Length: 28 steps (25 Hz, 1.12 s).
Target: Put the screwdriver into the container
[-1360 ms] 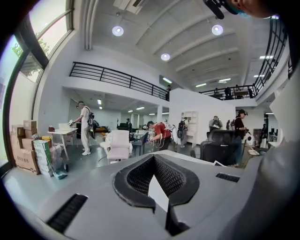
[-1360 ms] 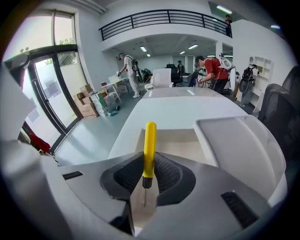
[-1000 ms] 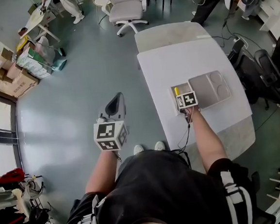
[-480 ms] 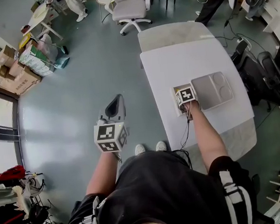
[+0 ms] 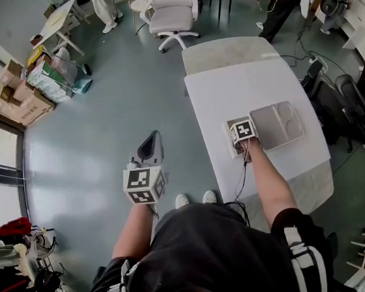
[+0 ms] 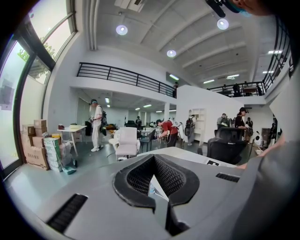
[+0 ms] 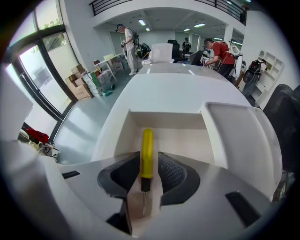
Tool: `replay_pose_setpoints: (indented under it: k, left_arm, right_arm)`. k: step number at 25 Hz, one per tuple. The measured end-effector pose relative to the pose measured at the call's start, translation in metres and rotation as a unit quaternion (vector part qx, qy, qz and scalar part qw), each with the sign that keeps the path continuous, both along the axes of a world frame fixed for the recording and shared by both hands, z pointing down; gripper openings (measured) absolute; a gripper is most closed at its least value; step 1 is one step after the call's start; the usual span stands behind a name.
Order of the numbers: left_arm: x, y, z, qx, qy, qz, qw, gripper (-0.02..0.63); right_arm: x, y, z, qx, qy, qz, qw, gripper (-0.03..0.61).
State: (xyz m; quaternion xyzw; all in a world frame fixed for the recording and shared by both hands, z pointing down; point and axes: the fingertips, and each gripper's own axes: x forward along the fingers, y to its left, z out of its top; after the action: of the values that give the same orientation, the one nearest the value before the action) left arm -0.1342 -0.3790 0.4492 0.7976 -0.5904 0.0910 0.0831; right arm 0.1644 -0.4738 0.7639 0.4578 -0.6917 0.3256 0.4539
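Note:
In the right gripper view, the screwdriver (image 7: 147,151), with a yellow handle and a thin steel shaft, lies inside the shallow white container (image 7: 164,118). Its handle points away from me. My right gripper (image 7: 149,171) straddles the handle, jaws slightly apart, with a gap showing on the right side. In the head view the right gripper (image 5: 238,123) sits over the container (image 5: 229,124) on the white table, and its marker cube hides the screwdriver. My left gripper (image 5: 150,145) hangs over the floor left of the table. Its jaws (image 6: 154,180) are together with nothing between them.
A grey lid-like tray (image 5: 277,122) lies just right of the container on the white table (image 5: 240,83). A white office chair (image 5: 172,13) stands past the table's far end. Boxes and bags (image 5: 34,85) sit by the window at the left. People stand in the background.
The right gripper has stayed over the container. A bit of yellow handle that showed beside its cube a second ago is now hidden. The left gripper has barely moved.

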Motion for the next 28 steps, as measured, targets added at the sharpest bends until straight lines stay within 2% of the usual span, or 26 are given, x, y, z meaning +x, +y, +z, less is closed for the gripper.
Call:
replay_pose_setpoints:
  k: [3, 8, 12, 15, 17, 21, 25, 28]
  left_arm:
    - [0.003, -0.001, -0.002, 0.000, 0.006, 0.005, 1.0000, 0.012]
    - [0.011, -0.004, -0.003, 0.004, 0.010, 0.022, 0.9997, 0.012]
    - [0.022, -0.009, -0.004, 0.008, 0.014, 0.041, 0.9990, 0.012]
    - [0.033, -0.010, -0.005, 0.012, 0.019, 0.059, 0.9980, 0.012]
    - [0.040, -0.011, -0.005, 0.013, 0.021, 0.073, 0.9970, 0.012]
    - [0.054, -0.015, -0.006, 0.015, 0.025, 0.100, 0.9946, 0.012]
    - [0.069, -0.020, -0.008, 0.016, 0.031, 0.123, 0.9918, 0.012]
    - [0.080, -0.026, -0.014, 0.021, 0.035, 0.140, 0.9893, 0.012]
  right_arm:
    - [-0.002, -0.004, -0.018, 0.026, -0.010, 0.007, 1.000, 0.112]
    - [-0.004, -0.010, -0.070, 0.091, -0.066, 0.033, 0.993, 0.112]
    - [-0.004, -0.009, -0.127, 0.168, -0.101, 0.045, 0.980, 0.112]
    - [-0.007, -0.004, -0.169, 0.237, -0.118, 0.039, 0.963, 0.097]
    - [-0.007, 0.002, -0.198, 0.289, -0.126, 0.036, 0.948, 0.081]
    - [-0.005, 0.020, -0.260, 0.392, -0.130, 0.039, 0.910, 0.078]
    - [-0.003, 0.050, -0.321, 0.493, -0.111, 0.025, 0.863, 0.057]
    - [0.006, 0.072, -0.358, 0.548, -0.108, 0.039, 0.829, 0.044]
